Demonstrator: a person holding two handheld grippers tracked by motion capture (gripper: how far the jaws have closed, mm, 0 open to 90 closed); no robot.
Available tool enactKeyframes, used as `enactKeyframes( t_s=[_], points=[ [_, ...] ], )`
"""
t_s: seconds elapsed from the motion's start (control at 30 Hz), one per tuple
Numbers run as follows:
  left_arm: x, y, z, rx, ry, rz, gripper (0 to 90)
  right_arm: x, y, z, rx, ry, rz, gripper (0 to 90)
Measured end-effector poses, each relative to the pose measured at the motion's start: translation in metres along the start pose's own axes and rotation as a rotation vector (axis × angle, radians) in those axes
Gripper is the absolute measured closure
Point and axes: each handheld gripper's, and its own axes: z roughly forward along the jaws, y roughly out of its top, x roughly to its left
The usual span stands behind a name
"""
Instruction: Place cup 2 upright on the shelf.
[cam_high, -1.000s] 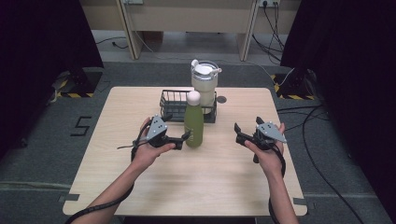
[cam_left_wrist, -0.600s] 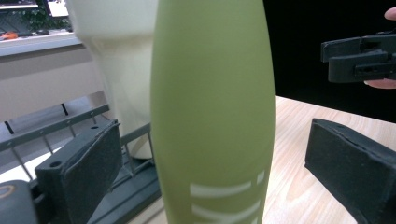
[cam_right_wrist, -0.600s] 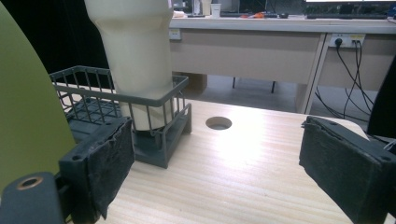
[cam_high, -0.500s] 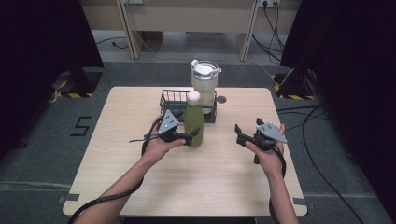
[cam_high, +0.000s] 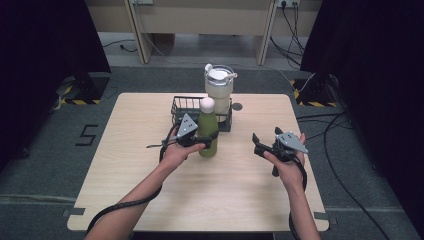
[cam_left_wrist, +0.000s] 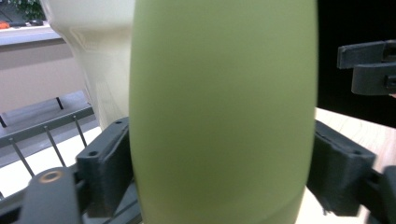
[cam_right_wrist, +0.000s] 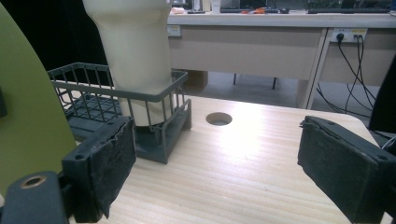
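Bottle (cam_high: 207, 135), green with a pale cap, now sits between the jaws of the left claw (cam_high: 204, 141). A second ago that claw stood apart from it at the left; it has since slid in, and its jaws have just been closing until both pads press the bottle's sides. The bottle stands upright on the bench (cam_high: 125, 150), just in front of a wire basket (cam_high: 186, 106) holding a cream tumbler (cam_high: 219, 87). It looks ready to lift. The right claw (cam_high: 261, 145) hovers well apart, jaws partly open and empty.
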Motion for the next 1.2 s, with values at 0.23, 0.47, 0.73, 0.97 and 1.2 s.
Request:
enactKeyframes(
  t_s=[0.23,0.47,0.73,0.97,1.2],
  points=[
    [0.000,0.000,-0.001,-0.008,0.001,0.003,21.0,-0.001,-0.001,-0.001,0.002,-0.004,-0.002,12.0],
    [0.001,0.000,-0.003,-0.009,-0.005,0.006,21.2,-0.001,-0.001,0.000,0.003,-0.004,0.002,12.3],
    [0.001,0.000,-0.010,-0.012,-0.003,0.018,21.3,-0.002,-0.001,-0.001,0.001,-0.008,0.002,12.7],
    [0.002,0.004,-0.018,-0.017,0.001,0.040,21.3,-0.001,-0.001,0.000,0.005,-0.008,0.007,13.1],
    [0.005,0.010,-0.026,-0.027,0.015,0.054,21.4,-0.001,-0.001,0.000,0.005,-0.013,0.010,13.5]
  ],
)
